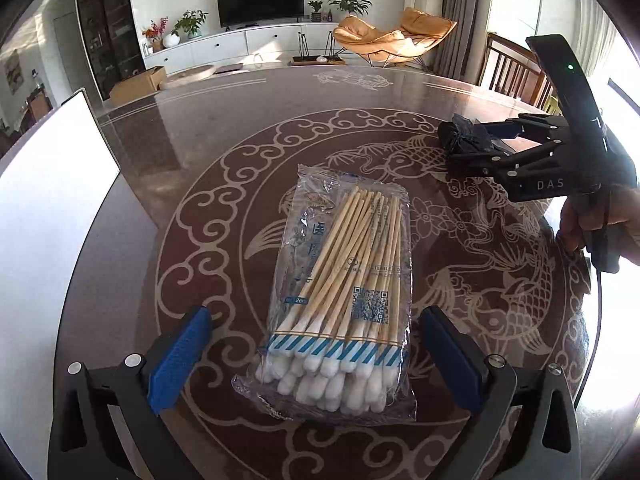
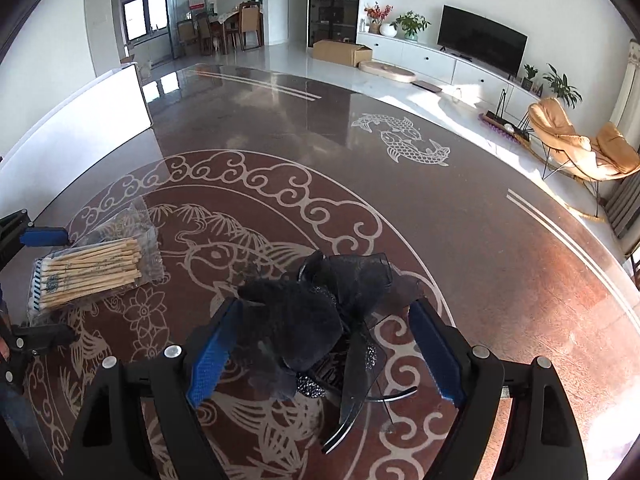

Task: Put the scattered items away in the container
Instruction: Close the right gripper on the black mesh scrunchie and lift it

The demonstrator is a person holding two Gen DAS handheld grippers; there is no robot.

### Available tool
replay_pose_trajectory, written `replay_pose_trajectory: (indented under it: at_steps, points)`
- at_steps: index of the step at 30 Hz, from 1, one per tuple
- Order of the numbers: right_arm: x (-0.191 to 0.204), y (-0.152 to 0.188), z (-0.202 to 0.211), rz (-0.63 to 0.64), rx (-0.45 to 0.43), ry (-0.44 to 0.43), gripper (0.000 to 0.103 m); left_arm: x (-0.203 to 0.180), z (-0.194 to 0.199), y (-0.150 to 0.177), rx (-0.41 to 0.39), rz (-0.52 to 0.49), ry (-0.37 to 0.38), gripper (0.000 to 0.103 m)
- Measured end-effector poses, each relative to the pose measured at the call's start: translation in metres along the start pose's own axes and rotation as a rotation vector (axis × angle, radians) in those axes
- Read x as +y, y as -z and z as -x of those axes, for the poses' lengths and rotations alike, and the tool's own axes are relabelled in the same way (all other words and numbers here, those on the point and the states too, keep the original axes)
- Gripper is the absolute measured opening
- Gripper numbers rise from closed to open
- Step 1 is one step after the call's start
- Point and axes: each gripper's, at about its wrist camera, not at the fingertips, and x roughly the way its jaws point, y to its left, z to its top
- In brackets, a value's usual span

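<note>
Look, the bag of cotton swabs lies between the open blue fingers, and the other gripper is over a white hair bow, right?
Nearly. The hair bow is black, not white, as the right wrist view shows. The bag of cotton swabs does lie between the open left gripper.

This is a home, an open living room that runs into a dining corner. A large glossy table [image 2: 460, 240] with carp and cloud patterns fills the near ground. Beyond it, along the far wall, a long white cabinet [image 1: 224, 46] carries a dark television [image 1: 260, 2], potted plants [image 1: 191, 24] and a vase of red flowers [image 1: 156, 32]. To the right of it stands an orange lounge chair [image 1: 384, 36] on thin metal legs. A cardboard box [image 2: 340, 52] lies on the pale floor near a tall glass-fronted cabinet [image 2: 334, 0]. Far on the left, wooden dining chairs [image 2: 250, 28] surround a smaller table by a window.
</note>
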Motion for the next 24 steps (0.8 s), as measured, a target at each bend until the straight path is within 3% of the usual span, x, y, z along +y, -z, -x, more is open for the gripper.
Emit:
replay_pose_trajectory:
  at_steps: [3, 4, 5, 6, 11, 19, 24]
  points:
    - [-0.006, -0.004, -0.004, -0.052, 0.005, 0.025, 0.080, 0.000, 0.000, 0.000, -0.001, 0.001, 0.000, 0.103]
    - [-0.006, -0.003, -0.003, -0.062, -0.005, 0.042, 0.068, 0.001, 0.000, 0.000, 0.000, 0.001, 0.000, 0.103]
    - [-0.006, 0.000, 0.001, -0.077, -0.021, 0.054, 0.042, 0.001, 0.000, 0.000, 0.000, 0.002, -0.001, 0.103]
    - [-0.007, 0.002, 0.005, -0.100, -0.029, 0.066, 0.038, 0.002, 0.000, 0.000, 0.000, 0.002, -0.001, 0.103]
    - [0.008, 0.028, 0.026, -0.153, -0.027, 0.118, 0.038, 0.003, 0.001, 0.000, -0.001, 0.003, -0.001, 0.103]
    - [0.063, 0.122, 0.102, -0.283, -0.026, 0.212, 0.041, 0.003, 0.000, 0.000, -0.001, 0.003, -0.001, 0.103]
    - [0.083, 0.152, 0.128, -0.339, -0.024, 0.262, 0.041, 0.002, -0.001, -0.003, 0.001, 0.003, -0.003, 0.103]
